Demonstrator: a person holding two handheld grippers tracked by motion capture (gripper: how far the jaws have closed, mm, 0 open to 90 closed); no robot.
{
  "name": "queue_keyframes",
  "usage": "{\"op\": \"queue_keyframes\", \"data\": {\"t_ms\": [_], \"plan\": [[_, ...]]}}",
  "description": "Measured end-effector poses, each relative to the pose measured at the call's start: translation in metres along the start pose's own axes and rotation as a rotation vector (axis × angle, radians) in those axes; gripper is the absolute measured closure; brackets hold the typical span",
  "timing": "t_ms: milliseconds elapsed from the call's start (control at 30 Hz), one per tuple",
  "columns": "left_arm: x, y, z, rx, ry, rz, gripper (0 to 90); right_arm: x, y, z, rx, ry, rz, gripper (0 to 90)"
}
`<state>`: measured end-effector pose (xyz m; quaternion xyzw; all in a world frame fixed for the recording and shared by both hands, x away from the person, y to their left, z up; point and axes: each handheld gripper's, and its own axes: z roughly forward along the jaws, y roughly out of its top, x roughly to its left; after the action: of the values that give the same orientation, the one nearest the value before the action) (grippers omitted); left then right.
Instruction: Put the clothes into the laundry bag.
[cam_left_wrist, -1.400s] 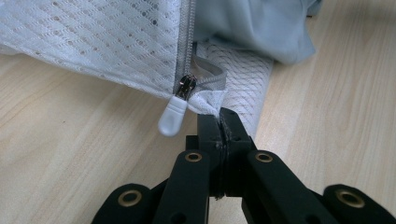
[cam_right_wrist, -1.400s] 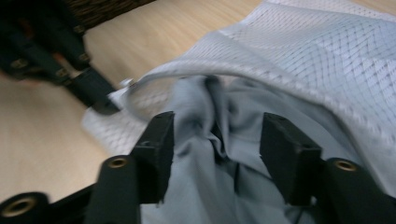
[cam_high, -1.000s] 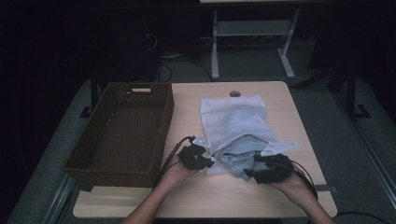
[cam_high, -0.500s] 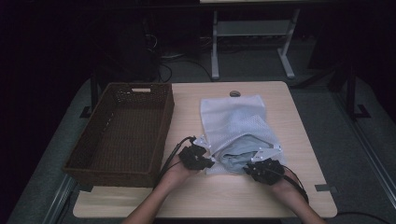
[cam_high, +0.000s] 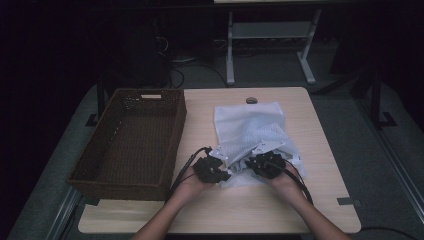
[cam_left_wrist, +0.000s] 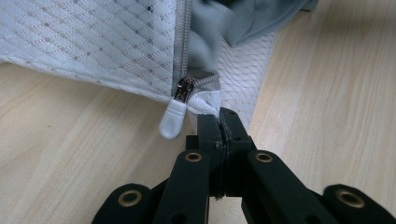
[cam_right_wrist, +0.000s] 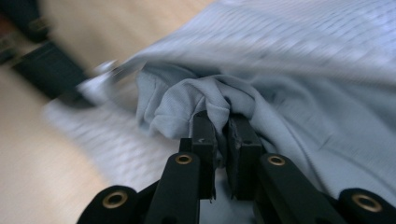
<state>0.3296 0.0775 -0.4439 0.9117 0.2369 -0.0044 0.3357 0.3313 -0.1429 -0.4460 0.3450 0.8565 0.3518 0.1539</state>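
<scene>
Right tool (cam_right_wrist: 223, 122) now leftward, clamped on grey garment (cam_right_wrist: 205, 95)

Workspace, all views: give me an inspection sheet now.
Surface: light wooden table, round grommet at the far edge.
Job's things: white mesh laundry bag, zipper open, white zipper pull at the corner; grey garment bunched in the opening.
Clutter: brown wicker basket at the table's left.
Grippers: left tool shut on the bag's corner beside the zipper; right tool has just been closing, pinching a fold of the garment.
Cables: black cable trails from the left tool.
Surroundings: dark floor, grey desk frame behind.
</scene>
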Motion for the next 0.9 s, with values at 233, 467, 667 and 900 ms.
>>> {"op": "queue_keyframes", "data": {"t_ms": [233, 467, 667, 900], "plan": [[0.003, -0.001, -0.003, 0.000, 0.002, -0.008, 89.1, -0.019, 0.012, 0.018, -0.036, -0.083, 0.025, 83.1], [0.004, -0.002, -0.003, -0.003, 0.006, -0.016, 89.0, -0.033, 0.013, 0.026, -0.059, -0.085, 0.066, 81.0], [0.006, -0.003, -0.004, -0.002, 0.009, -0.021, 88.8, -0.026, 0.008, 0.006, -0.044, 0.012, 0.069, 59.8], [0.005, -0.003, -0.004, -0.002, 0.013, -0.022, 88.8, -0.021, -0.009, -0.039, -0.037, 0.067, 0.053, 46.3]]}}
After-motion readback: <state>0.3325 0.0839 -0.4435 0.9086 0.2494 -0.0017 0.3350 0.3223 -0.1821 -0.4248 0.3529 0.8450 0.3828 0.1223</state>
